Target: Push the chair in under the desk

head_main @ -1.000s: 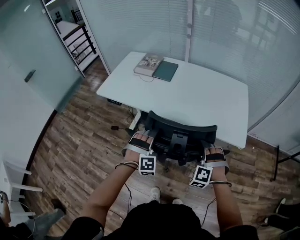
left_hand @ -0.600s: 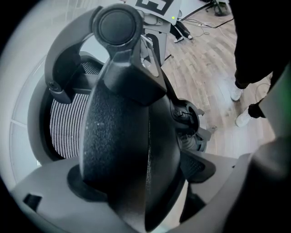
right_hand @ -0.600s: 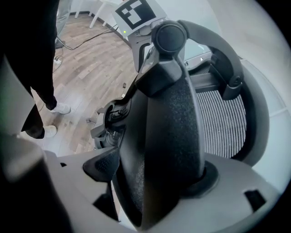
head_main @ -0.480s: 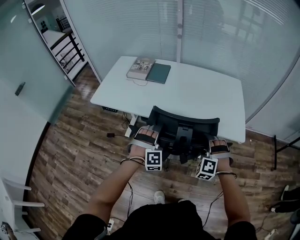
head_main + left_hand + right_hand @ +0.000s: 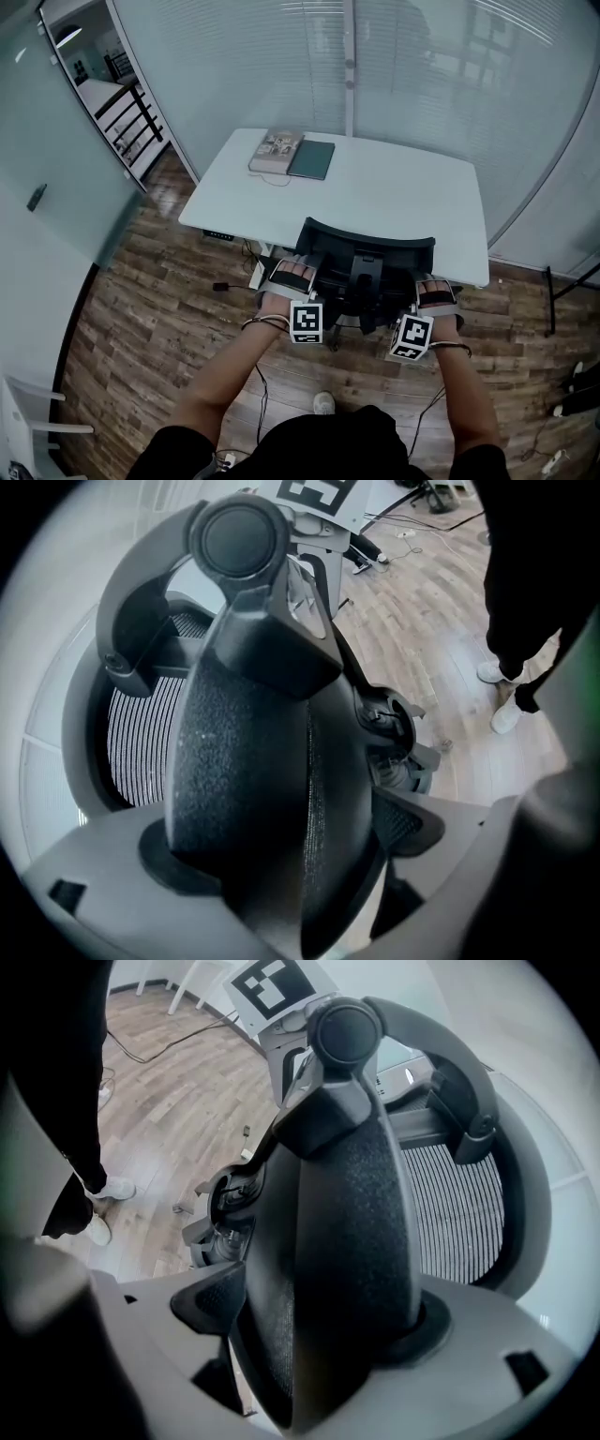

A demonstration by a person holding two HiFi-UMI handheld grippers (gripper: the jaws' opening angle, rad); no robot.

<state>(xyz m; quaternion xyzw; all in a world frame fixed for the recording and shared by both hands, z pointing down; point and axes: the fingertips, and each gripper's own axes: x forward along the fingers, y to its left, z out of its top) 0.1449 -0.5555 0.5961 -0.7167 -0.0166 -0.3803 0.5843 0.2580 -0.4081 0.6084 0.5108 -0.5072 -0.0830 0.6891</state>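
Note:
A black mesh office chair (image 5: 370, 246) stands at the front edge of the white desk (image 5: 403, 192), its backrest against the desk edge and its seat hidden beneath. My left gripper (image 5: 289, 274) is shut on the chair's left armrest (image 5: 253, 780), whose black pad fills the space between the jaws of the left gripper (image 5: 309, 855). My right gripper (image 5: 431, 291) is shut on the right armrest (image 5: 337, 1269) in the same way, the pad wedged between the jaws of the right gripper (image 5: 309, 1335). The striped mesh back (image 5: 459, 1213) shows beyond.
A book (image 5: 275, 152) and a dark green notebook (image 5: 311, 159) lie at the desk's far left corner. Glass walls with blinds (image 5: 422, 75) stand right behind the desk. A cable (image 5: 230, 284) runs over the wooden floor at left. A white chair frame (image 5: 28, 412) is at lower left.
Both grippers and the chair have moved a little toward the desk. The grips on the armrests look the same.

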